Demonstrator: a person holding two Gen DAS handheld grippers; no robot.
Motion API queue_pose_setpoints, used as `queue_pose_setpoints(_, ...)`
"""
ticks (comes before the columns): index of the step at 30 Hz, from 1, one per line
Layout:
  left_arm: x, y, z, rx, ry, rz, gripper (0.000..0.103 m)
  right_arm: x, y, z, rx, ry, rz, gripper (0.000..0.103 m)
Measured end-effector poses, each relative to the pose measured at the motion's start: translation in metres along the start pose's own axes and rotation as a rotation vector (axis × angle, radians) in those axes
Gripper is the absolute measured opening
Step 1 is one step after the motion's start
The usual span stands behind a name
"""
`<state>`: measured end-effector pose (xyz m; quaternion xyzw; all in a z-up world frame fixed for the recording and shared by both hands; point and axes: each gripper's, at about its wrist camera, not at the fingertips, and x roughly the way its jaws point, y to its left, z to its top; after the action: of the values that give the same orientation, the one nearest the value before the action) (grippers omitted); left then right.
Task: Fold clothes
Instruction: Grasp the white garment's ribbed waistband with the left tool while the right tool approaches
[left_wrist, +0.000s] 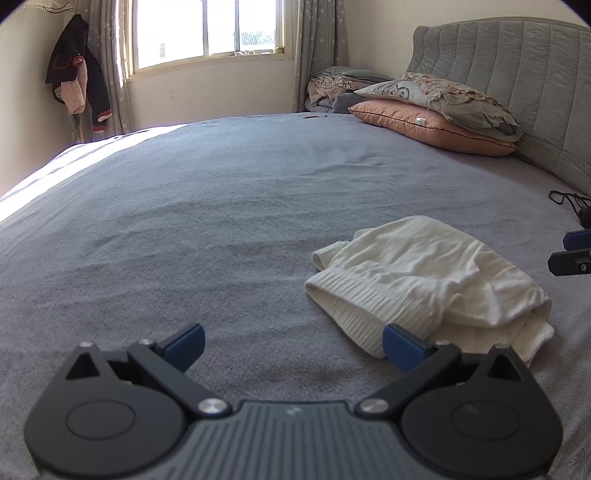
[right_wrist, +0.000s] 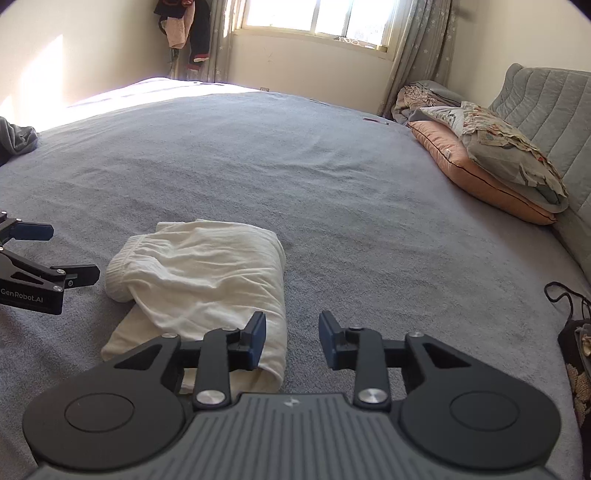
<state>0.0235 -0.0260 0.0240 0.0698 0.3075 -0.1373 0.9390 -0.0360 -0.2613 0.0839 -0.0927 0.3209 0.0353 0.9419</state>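
Nearest to me, my right gripper (right_wrist: 291, 338) hangs tilted down over the grey bedspread (right_wrist: 332, 177), its blue pads partly spread with nothing between them; only bedspread shows through the gap. My left gripper (left_wrist: 293, 341) is spread wide and also empty, angled down at a similar slant.

The folded white garment (right_wrist: 199, 273) lies on the bed between the two, to the left of my right gripper and to the right of my left. From the right wrist view its near edge sits just behind my left pad (right_wrist: 256, 339), so I judge the right hand the nearer one. The bundle's long axis runs away from me, ribbed hem (left_wrist: 340, 302) toward the left gripper's side. It already looks folded over, though one layer sticks out underneath at the near corner.

Farther off, the pillows (right_wrist: 491, 162) are stacked against the headboard (right_wrist: 546, 99), well apart from the garment, and beyond them is the window (left_wrist: 207, 29).
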Motion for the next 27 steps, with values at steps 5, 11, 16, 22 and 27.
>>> queue_pose_setpoints(5,0.014,-0.015,-0.002,0.076,0.01,-0.079,0.103,0.018,0.016,0.002,-0.062,0.02,0.101,0.068)
queue_pose_setpoints(11,0.018,-0.003,0.0,-0.04,-0.032,-0.14,0.103,0.057,0.039,0.005,-0.176,0.08,0.109,0.054)
queue_pose_setpoints(16,0.022,-0.003,0.003,-0.054,-0.051,-0.263,0.055,0.036,0.041,0.016,-0.143,-0.019,0.143,0.017)
queue_pose_setpoints(22,0.014,0.012,0.015,-0.191,-0.07,-0.365,0.025,-0.007,0.033,0.032,-0.096,-0.201,0.187,0.017)
queue_pose_setpoints(27,-0.026,0.022,0.042,-0.181,-0.194,-0.358,0.024,-0.033,0.026,0.033,-0.05,-0.292,0.287,0.017)
